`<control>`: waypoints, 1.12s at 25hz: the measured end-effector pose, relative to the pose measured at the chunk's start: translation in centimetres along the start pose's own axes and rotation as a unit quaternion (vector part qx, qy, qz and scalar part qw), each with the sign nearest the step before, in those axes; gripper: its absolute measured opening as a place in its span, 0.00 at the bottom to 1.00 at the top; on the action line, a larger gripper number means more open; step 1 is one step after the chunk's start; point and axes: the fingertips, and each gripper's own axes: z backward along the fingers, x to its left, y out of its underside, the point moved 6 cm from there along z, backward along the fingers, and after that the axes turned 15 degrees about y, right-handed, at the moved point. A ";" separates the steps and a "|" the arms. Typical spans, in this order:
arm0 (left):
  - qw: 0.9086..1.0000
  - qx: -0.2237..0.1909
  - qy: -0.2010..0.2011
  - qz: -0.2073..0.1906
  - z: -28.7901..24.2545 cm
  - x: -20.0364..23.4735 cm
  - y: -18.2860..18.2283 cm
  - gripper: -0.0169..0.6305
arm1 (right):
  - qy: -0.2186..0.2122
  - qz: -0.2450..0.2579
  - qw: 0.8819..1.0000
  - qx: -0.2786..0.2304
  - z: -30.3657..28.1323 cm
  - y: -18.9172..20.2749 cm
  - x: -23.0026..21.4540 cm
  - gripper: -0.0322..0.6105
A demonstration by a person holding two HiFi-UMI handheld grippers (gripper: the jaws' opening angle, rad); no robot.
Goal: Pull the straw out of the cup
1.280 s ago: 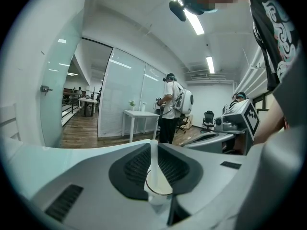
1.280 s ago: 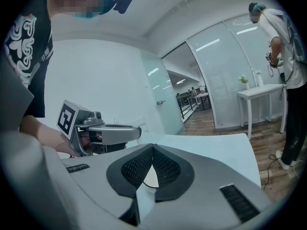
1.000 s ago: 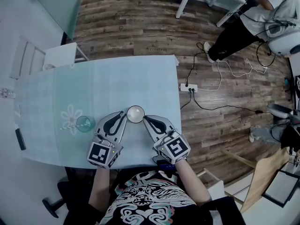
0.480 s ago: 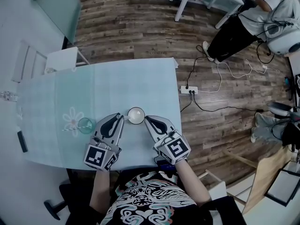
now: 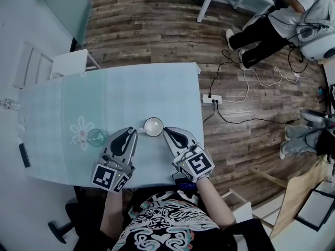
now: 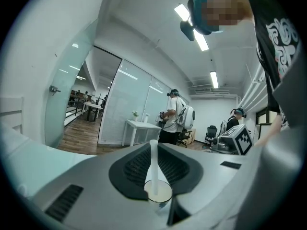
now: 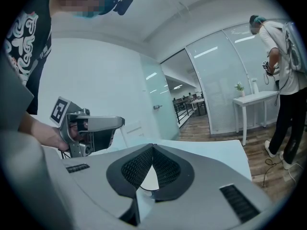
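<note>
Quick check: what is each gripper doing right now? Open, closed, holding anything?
Left gripper: closed on the straw, which stands in the cup.
Right gripper: closed at the cup's rim, apparently pinching it.

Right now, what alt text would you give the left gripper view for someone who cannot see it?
The left claw is closed on an upright white straw whose lower end stands in a small cup just below. Behind, a glass-walled office with a person beside a white table.
</note>
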 end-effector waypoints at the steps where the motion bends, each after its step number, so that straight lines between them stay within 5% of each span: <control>1: 1.000 -0.004 0.002 0.004 0.2 -0.1 0.0 0.13 | 0.000 0.000 1.000 0.001 0.0 0.0 0.1 0.05; 17: 0.999 0.003 -0.006 0.047 1.6 -0.6 3.2 0.13 | 0.002 0.014 1.000 0.010 0.4 0.6 0.6 0.05; 21: 0.999 0.021 0.001 0.029 1.1 -1.0 4.1 0.12 | 0.008 0.049 0.999 0.018 1.1 0.9 0.7 0.05; 28: 0.999 0.032 -0.004 0.020 1.0 -2.9 5.2 0.12 | 0.009 0.017 1.000 0.005 2.3 0.5 0.5 0.05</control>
